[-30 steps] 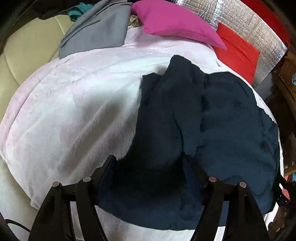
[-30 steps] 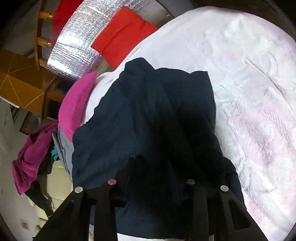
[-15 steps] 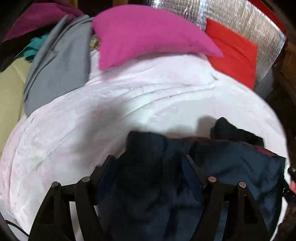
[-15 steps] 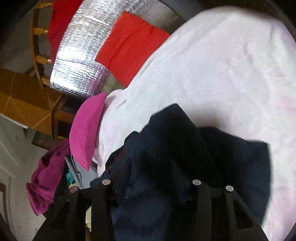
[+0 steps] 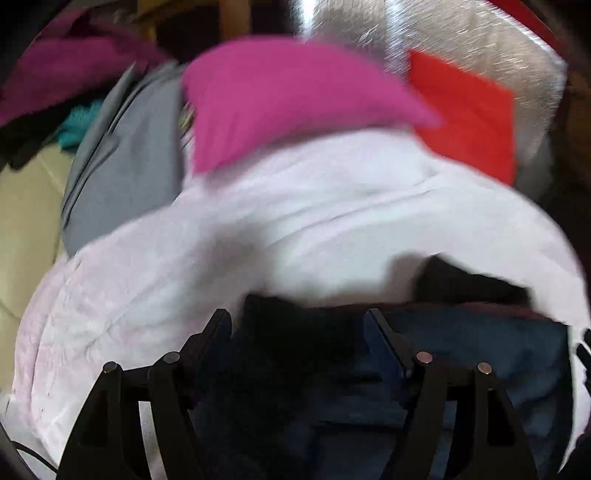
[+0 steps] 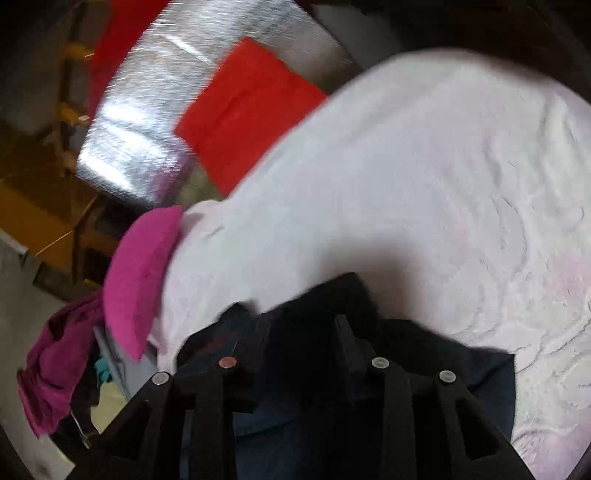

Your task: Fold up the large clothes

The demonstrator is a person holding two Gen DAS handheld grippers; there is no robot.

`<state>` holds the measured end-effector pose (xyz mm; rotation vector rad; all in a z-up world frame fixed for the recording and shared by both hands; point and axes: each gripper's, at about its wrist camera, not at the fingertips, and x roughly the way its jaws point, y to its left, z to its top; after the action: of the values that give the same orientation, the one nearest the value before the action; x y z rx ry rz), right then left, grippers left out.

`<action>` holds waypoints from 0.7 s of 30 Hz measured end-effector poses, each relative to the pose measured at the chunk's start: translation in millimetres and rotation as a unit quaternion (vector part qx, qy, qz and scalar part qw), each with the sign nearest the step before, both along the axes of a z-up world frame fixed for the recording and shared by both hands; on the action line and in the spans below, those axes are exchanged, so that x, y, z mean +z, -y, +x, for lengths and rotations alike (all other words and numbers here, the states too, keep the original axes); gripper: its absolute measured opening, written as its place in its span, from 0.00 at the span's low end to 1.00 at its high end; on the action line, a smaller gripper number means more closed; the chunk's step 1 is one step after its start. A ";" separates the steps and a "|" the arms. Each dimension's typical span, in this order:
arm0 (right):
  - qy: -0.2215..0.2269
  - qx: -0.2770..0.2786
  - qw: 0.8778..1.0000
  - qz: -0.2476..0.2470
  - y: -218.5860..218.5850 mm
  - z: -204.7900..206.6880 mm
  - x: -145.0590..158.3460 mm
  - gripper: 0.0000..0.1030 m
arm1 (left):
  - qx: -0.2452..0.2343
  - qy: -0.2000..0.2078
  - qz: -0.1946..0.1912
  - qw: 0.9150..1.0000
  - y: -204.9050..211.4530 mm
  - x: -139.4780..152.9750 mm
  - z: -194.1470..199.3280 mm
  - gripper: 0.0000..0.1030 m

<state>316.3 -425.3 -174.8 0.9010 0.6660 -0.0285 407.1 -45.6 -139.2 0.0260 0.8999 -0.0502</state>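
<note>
— Two grippers are seen, each with dark cloth between its fingers. How is the left gripper [image 5: 299,321] set?

— Its fingers are spread wide, and a navy garment [image 5: 461,369] is bunched in the gap between them. Whether the cloth is actually pinched cannot be told; the frame is blurred.

— And the right gripper [image 6: 301,321]?

— The same garment [image 6: 480,376] is heaped between and over its fingers, so its grip cannot be told either.

— Where is the garment placed?

— It is gathered close under both grippers, on a pale pink blanket [image 5: 332,206] that is spread out ahead of them.

— What is seen farther out?

— Beyond the blanket, ahead of the left gripper, a magenta pillow [image 5: 280,99] is laid, with a grey cloth [image 5: 129,166] to its left and a red cloth [image 5: 469,114] to its right against a silver foil sheet [image 5: 461,33]. From the right gripper, the pillow [image 6: 140,273] is seen to the left and the red cloth [image 6: 247,110] ahead-left.
</note>
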 end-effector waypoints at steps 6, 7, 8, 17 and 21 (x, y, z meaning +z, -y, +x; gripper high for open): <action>0.019 0.096 0.995 0.019 -54.5 26.1 -2.3 0.39 | -0.059 -0.027 0.060 0.996 65.6 -15.7 2.9 0.73; 0.009 0.099 0.995 0.020 -59.2 31.9 -8.8 0.39 | -0.055 -0.041 0.070 0.995 70.7 -26.5 9.0 0.73; -0.001 0.099 0.995 0.020 -61.1 36.2 -15.3 0.41 | -0.048 -0.050 0.074 0.995 72.2 -35.1 13.8 0.73; -0.020 0.083 0.996 0.016 -63.3 41.0 -21.7 0.43 | -0.041 -0.046 0.078 0.995 73.9 -19.9 4.3 0.73; -0.016 0.080 0.997 -0.001 -61.2 14.0 -3.7 0.43 | -0.069 0.016 0.106 0.992 76.1 1.7 -41.6 0.73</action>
<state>330.4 -364.1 -178.6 0.8456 0.7661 0.0994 365.5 -121.8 -137.5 0.2871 0.8675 -0.0827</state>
